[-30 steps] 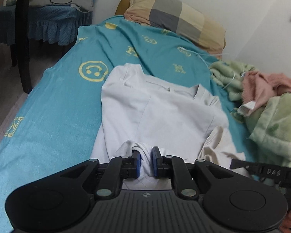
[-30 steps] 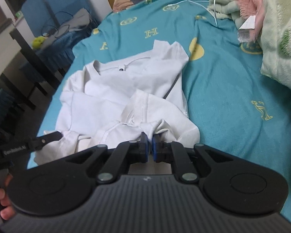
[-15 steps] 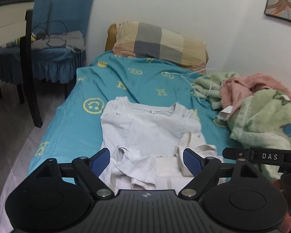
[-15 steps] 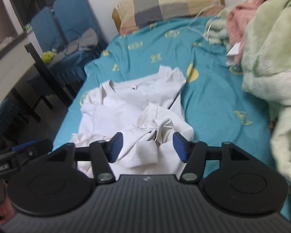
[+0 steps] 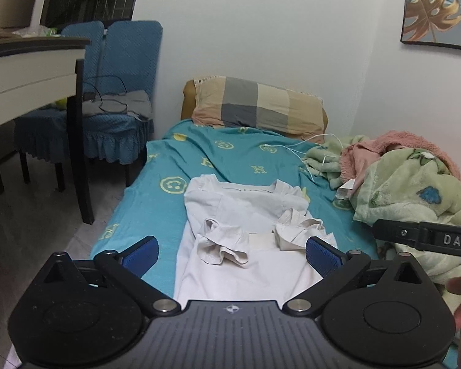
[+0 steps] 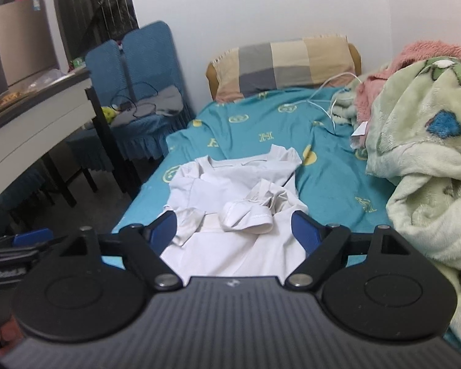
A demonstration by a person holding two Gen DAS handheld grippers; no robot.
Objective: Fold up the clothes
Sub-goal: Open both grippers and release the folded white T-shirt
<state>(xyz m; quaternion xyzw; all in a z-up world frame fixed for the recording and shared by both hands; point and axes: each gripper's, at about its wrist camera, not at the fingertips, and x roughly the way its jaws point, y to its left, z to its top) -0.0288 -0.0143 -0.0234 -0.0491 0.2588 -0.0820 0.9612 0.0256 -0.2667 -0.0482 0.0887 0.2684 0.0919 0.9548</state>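
Released, white shirt (image 5: 249, 224) lies flat, sleeves seemingly bunched inward.

The left claw (image 5: 232, 253) hangs wide apart above a white shirt (image 5: 246, 215) lying on the teal bed (image 5: 144, 203), both sleeves bunched on its middle; a checked pillow (image 5: 258, 107) lies beyond.

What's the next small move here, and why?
Probably lower both open grippers, left gripper and right gripper, to the white shirt hem nearest the cameras and pinch it: both sleeves already lie bunched inward on the body, and neither gripper holds anything.
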